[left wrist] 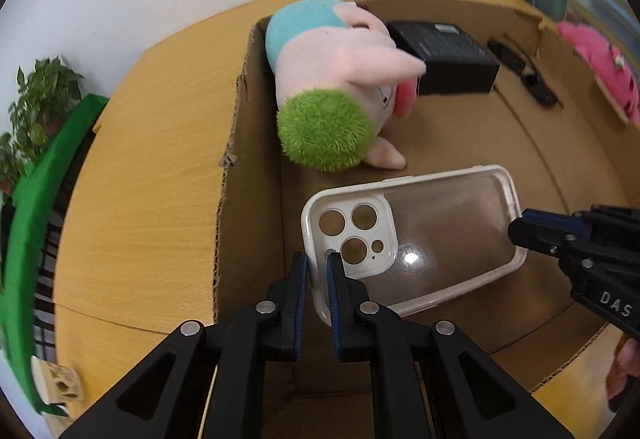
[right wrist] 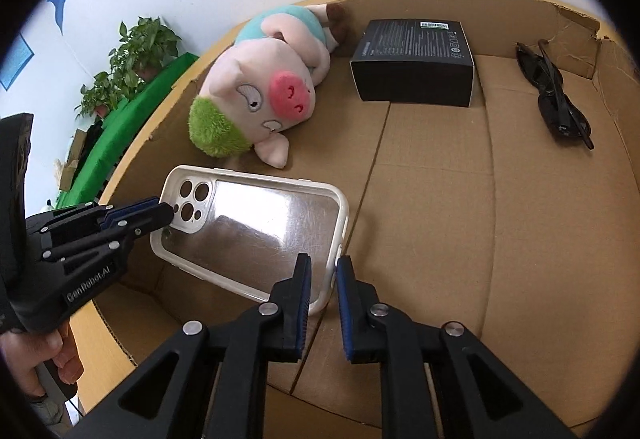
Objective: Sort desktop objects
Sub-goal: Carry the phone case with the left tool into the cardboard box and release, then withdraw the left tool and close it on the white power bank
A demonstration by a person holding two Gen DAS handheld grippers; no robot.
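Left wrist view: the left gripper (left wrist: 318, 271) reaches forward from the bottom edge, its two black fingers with blue pads closed on the rim of a clear phone case (left wrist: 440, 235) at the case's camera end. The case has a milky white bumper frame, a see-through back that catches a bright glare spot, and a white camera block with three large round holes and smaller ones. It is held above the floor of a cardboard box (left wrist: 240, 167). At the case's other end, to the right of these fingers, the right gripper (left wrist: 520, 231) pinches the short edge. Beyond the fingertips lies a plush pig (left wrist: 340, 79), pink with a green fuzzy cap and a teal body. Further back and right sit a black box (left wrist: 448, 55) and black sunglasses (left wrist: 524, 73). The cardboard box stands on a wooden desk (left wrist: 152, 159).

Right wrist view: the right gripper (right wrist: 322, 271) has its fingers closed on the case's (right wrist: 256, 231) white rim at the plain end, straight ahead of them. The left gripper (right wrist: 164, 215) enters from the left, held by a hand (right wrist: 44, 363), and grips the camera corner. Ahead and left of the fingertips lies the plush pig (right wrist: 272, 79) on its side, with a red snout. Straight ahead, far back, is the black box (right wrist: 416, 59) with a white label, and to the far right the sunglasses (right wrist: 556, 99), folded, near the box's (right wrist: 440, 199) torn corner.
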